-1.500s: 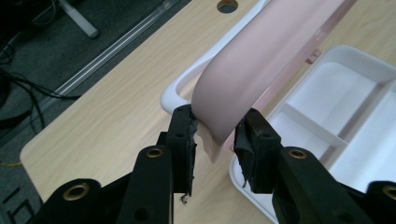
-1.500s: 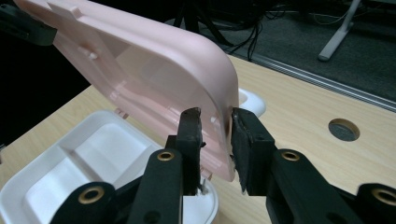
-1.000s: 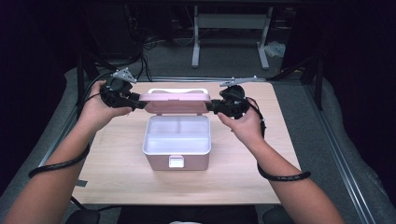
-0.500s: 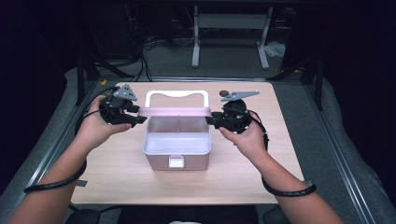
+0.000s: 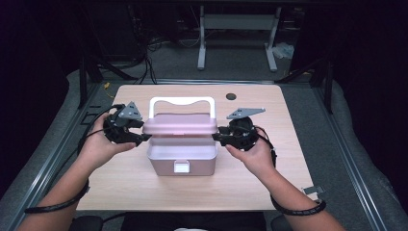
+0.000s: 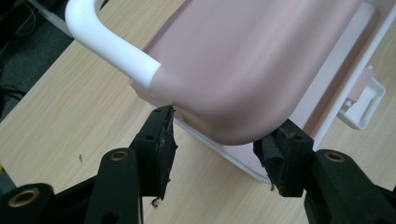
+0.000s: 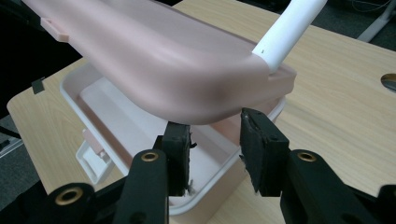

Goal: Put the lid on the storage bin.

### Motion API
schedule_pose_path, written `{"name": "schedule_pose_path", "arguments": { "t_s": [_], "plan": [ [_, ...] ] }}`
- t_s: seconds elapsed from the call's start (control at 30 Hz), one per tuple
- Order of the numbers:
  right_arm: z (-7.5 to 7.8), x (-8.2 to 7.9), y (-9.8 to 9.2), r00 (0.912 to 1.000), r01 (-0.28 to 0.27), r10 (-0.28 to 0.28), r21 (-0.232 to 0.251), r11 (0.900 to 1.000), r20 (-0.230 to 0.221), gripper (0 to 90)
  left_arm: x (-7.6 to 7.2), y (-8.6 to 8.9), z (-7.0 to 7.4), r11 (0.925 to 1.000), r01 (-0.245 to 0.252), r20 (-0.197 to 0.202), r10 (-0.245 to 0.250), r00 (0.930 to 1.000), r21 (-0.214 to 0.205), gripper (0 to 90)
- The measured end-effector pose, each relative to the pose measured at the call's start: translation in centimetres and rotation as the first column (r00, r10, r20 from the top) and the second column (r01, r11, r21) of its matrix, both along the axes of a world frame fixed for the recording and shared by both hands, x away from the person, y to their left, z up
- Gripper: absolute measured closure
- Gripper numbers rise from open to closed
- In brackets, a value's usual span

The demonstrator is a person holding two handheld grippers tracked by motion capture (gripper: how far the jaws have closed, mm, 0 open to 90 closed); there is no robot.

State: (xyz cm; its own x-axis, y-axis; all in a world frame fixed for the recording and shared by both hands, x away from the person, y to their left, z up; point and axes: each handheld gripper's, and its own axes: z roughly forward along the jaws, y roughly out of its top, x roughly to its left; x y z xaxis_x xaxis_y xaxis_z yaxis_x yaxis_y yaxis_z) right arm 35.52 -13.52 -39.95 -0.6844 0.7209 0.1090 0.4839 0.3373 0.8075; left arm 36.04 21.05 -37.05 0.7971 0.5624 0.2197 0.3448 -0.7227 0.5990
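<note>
A pink storage box (image 5: pixel 182 161) sits mid-table, its pink lid (image 5: pixel 180 126) tilted partway down over it and the white handle (image 5: pixel 182 102) standing up behind. My left gripper (image 5: pixel 139 134) is at the lid's left end. In the left gripper view the lid (image 6: pixel 243 70) corner lies between the jaws of that gripper (image 6: pixel 224 123); they have just been opening and stand open around it. My right gripper (image 5: pixel 219 137) is at the lid's right end. In the right gripper view its jaws (image 7: pixel 215 122) have also been opening and stand apart just under the lid (image 7: pixel 168 65) edge.
The wooden table (image 5: pixel 144 192) has bare room in front of and beside the box. A dark round hole (image 5: pixel 231 96) sits at the back right. The box's white front latch (image 5: pixel 182 167) faces the person. Cables trail from both grippers.
The lid has swung from lying open at the back down to partway over the box. Both hands have come down and toward the person with it, and both pairs of jaws have widened.
</note>
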Motion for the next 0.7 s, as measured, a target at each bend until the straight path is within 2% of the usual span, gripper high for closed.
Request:
{"name": "schedule_pose_path", "arguments": {
  "t_s": [0.23,0.53,0.7],
  "plan": [
    [-1.6,-0.7,0.0,0.9994,-0.014,0.014,0.006,0.9999,-0.030,63.2,-0.6,0.2,-1.6,1.0000,0.005,-0.020,-0.005,0.9998,-0.004,47.2],
    [-2.3,-2.1,0.1,0.9996,-0.027,0.027,-0.037,0.9989,-0.012,61.9,-1.4,0.7,-3.2,0.9990,-0.006,-0.040,0.004,0.9992,-0.045,47.1],
    [-3.3,-2.6,-0.3,0.9986,-0.034,0.032,-0.037,0.9988,-0.043,60.8,-1.7,0.8,-4.3,0.9990,0.002,-0.065,-0.005,0.9979,-0.044,47.1]
  ]
}}
